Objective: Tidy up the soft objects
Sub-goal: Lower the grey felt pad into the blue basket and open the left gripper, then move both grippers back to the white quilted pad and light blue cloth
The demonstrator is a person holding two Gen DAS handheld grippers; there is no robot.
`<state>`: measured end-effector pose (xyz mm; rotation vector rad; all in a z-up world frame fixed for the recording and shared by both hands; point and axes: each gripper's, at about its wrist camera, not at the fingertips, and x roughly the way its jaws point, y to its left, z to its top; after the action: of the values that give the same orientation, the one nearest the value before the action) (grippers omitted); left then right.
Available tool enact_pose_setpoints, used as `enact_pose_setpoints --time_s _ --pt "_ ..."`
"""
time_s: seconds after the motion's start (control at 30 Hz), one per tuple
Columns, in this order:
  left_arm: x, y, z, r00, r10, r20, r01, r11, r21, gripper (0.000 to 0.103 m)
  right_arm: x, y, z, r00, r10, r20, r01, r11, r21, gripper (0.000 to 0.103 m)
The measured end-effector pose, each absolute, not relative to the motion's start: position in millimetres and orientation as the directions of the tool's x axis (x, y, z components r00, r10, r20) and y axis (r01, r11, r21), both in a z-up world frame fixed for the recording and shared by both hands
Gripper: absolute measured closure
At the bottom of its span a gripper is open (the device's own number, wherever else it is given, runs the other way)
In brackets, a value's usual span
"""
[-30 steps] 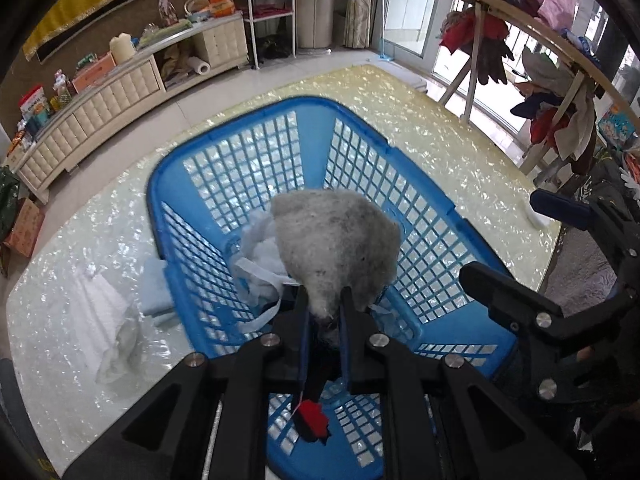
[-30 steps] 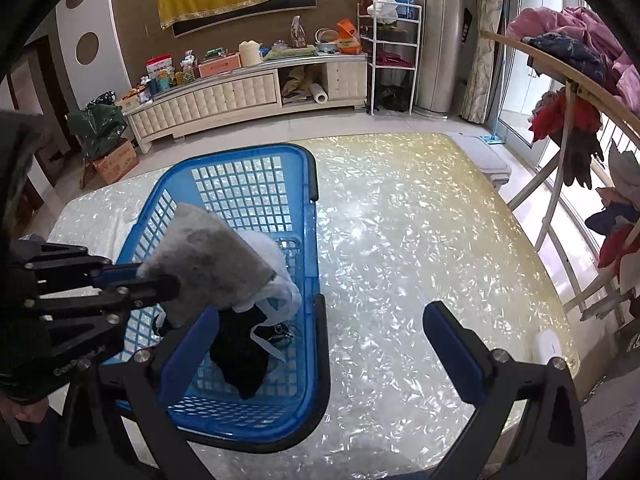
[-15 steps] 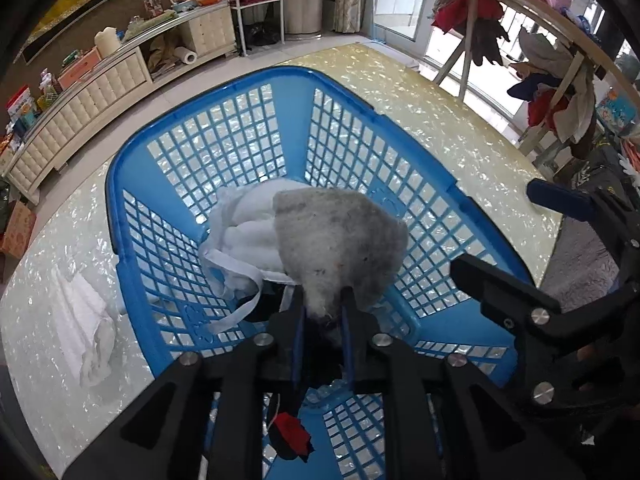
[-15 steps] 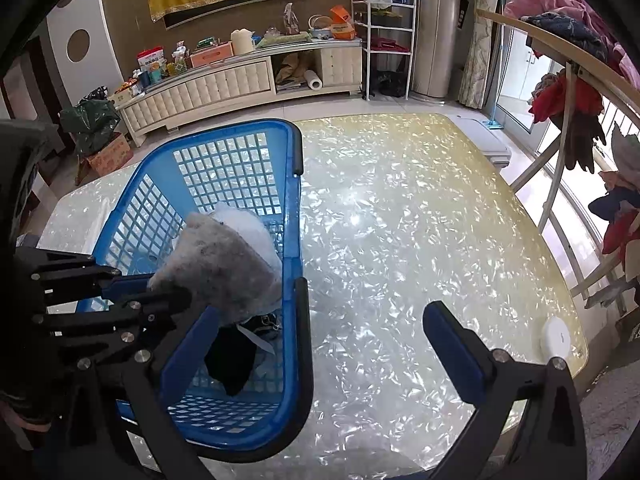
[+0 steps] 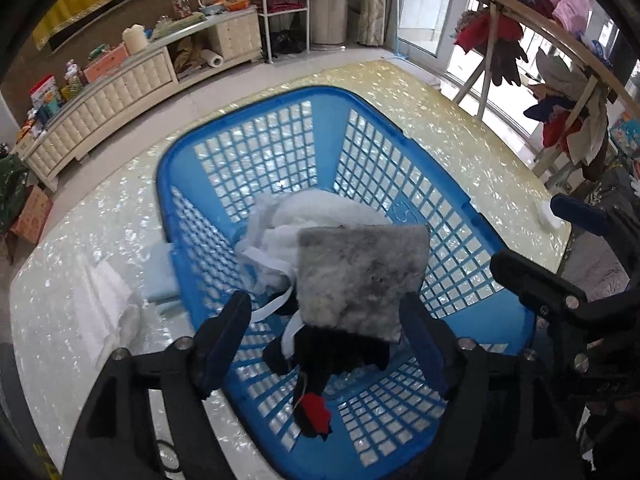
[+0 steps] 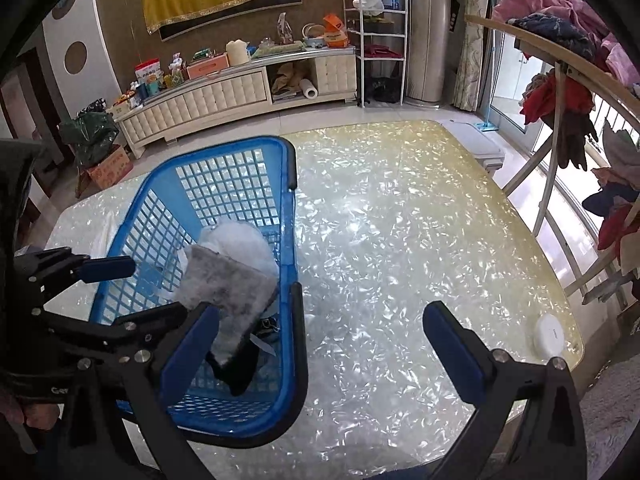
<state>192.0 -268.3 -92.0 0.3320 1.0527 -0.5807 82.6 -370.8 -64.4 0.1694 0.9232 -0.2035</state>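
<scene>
A blue lattice basket point(image 5: 248, 108) stands on the pearly table. Inside it a grey felt pad point(image 5: 360, 276) lies loose on a white strappy cloth point(image 5: 312, 216) and a black cloth point(image 5: 340, 352) with a red tag point(image 5: 314, 406). My left gripper point(image 5: 326, 340) hovers over the basket with its jaws opening; the pad sits between the fingers, but the pads do not press on it. In the right wrist view the same pad point(image 6: 228, 288) rests against the basket point(image 6: 224, 152) wall, beside the left gripper point(image 6: 140, 296). My right gripper point(image 6: 322, 344) stands open over the table by the basket's rim, holding nothing.
A white cloth point(image 5: 104, 304) and a pale blue sponge point(image 5: 160, 276) lie on the table left of the basket. A white round disc point(image 6: 550, 334) sits near the table's right edge. A wooden rack hung with clothes point(image 6: 560, 92) stands to the right.
The left jaws have spread wide and let go of the grey pad, which has dropped flat onto the cloths in the basket. The right gripper has kept still.
</scene>
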Motion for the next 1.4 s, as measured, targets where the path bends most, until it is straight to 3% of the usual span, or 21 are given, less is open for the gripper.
enact_pose_setpoints --time_s 0.17,0.27,0.7,1.4 --pt "184 -253 -80 0.380 -0.292 -0.878 0.586 0.810 -0.016 0.028 78 -364 -55 0.604 -0.098 -0.791 0.238 0.969 0.061 0.001" --pt "180 -243 -73 0.410 -0.273 -0.870 0.564 0.826 0.007 0.019 75 -357 -50 0.615 -0.093 -0.783 0.224 0.973 0.060 0.001" --pt "157 -192 -49 0.500 -0.261 -0.826 0.522 0.852 0.047 0.013 71 -325 -29 0.656 -0.069 -0.752 0.168 0.984 0.056 0.001" --pt "171 -49 -56 0.538 -0.173 -0.825 0.342 0.939 0.027 0.012 124 -220 -39 0.640 0.048 -0.767 -0.066 0.998 0.007 0.001"
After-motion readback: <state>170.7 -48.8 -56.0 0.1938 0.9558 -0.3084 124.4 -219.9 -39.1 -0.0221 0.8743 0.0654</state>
